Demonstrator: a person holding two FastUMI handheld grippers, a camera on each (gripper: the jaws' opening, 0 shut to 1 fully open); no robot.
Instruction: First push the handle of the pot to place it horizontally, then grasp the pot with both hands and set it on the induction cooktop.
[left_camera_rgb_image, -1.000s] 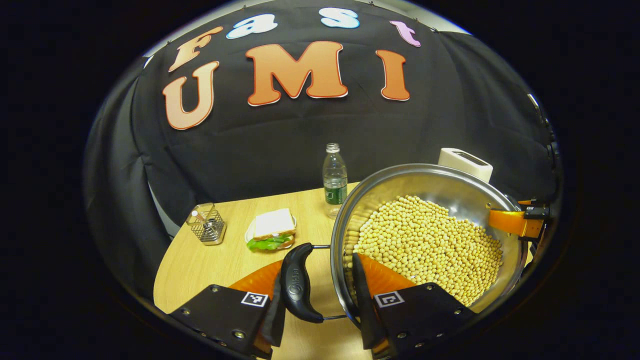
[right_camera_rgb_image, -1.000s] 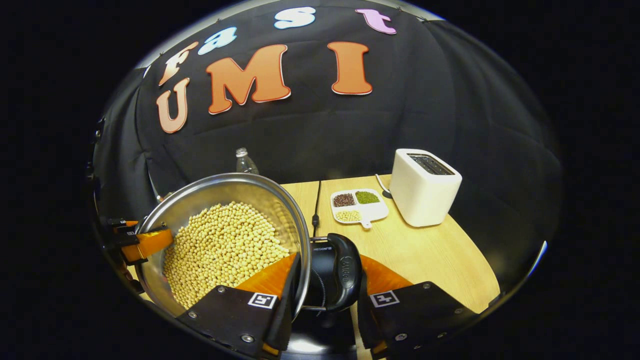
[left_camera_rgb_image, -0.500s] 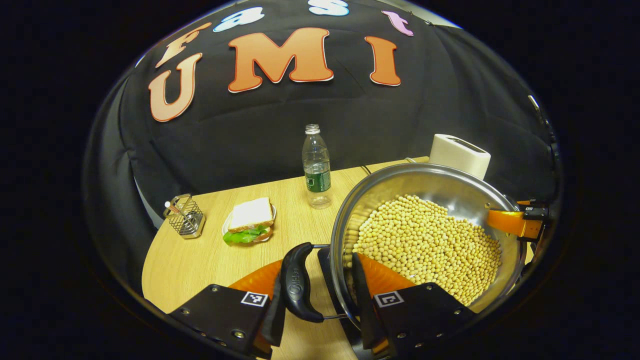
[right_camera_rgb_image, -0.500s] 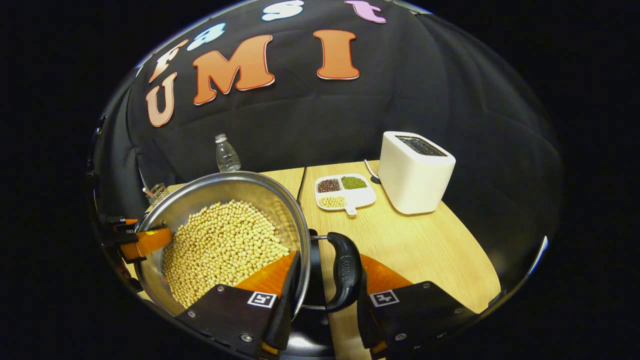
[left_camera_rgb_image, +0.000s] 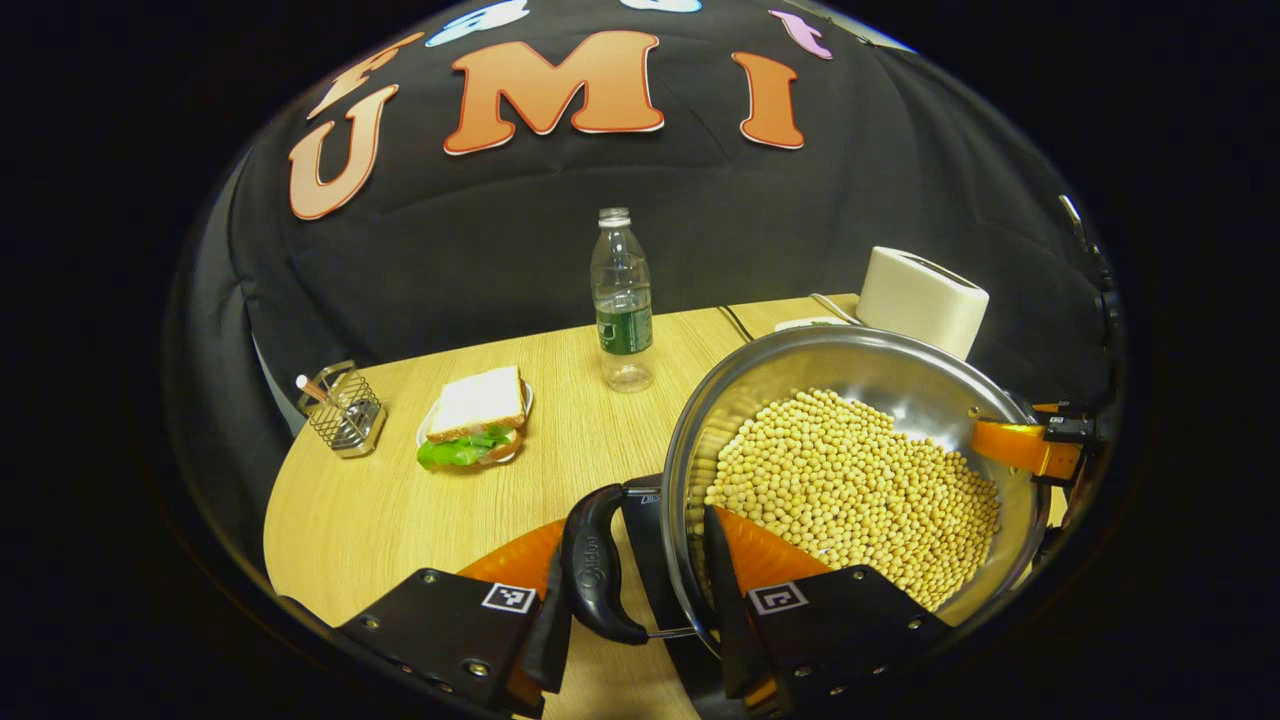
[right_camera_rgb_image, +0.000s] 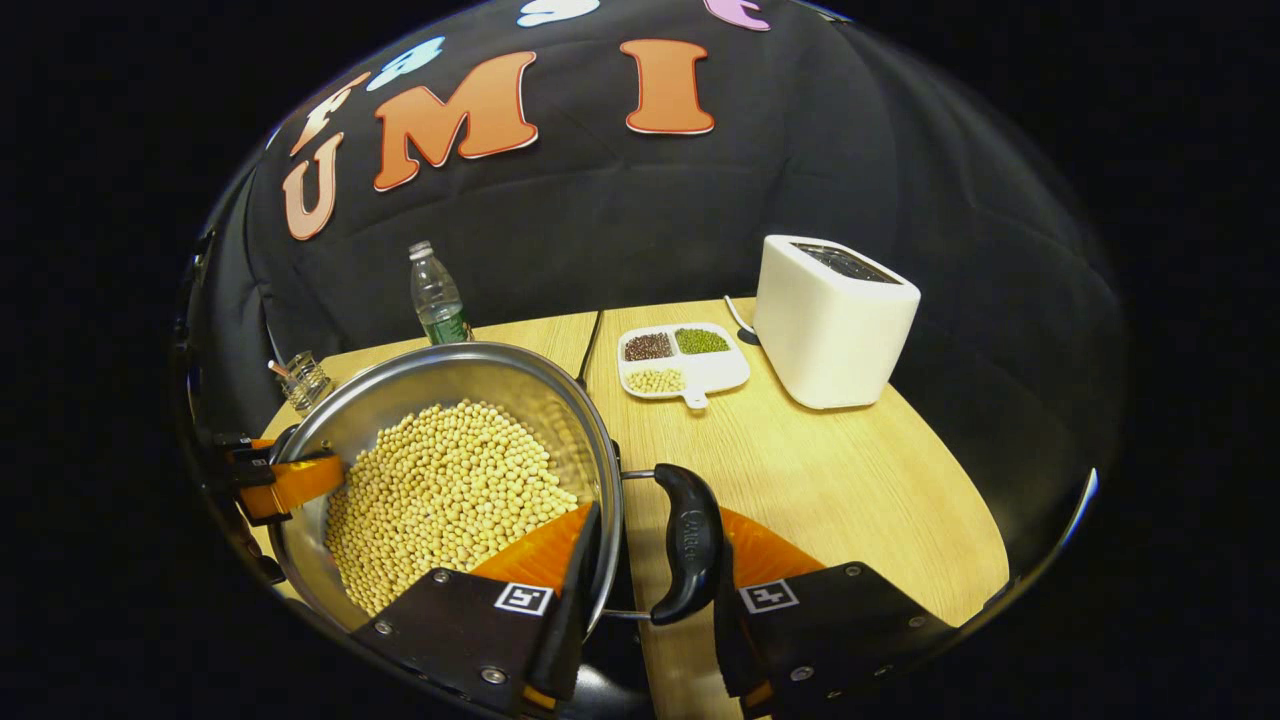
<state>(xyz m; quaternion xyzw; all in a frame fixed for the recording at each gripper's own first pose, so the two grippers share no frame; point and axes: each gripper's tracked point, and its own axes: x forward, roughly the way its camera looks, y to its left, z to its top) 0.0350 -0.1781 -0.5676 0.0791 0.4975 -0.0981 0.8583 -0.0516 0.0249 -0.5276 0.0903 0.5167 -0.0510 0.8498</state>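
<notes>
wooden counter (left_camera_rgb_image: 400, 510): each hand-held gripper (left_camera_rgb_image: 635, 590) (right_camera_rgb_image: 650, 590) pinches a pot (left_camera_rgb_image: 850, 370) handle; carrying step; next, lower level onto cooktop.

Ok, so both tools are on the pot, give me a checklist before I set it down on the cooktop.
1. Left tool clamps handle and wall of the pot: ok.
2. Right tool clamps the other side likewise: ok.
3. Soybeans below the rim: ok.
4. Induction cooktop under the pot: ok.
5. Pot centred on it: cannot tell.
6. Bottle apart from the pot: ok.
</notes>
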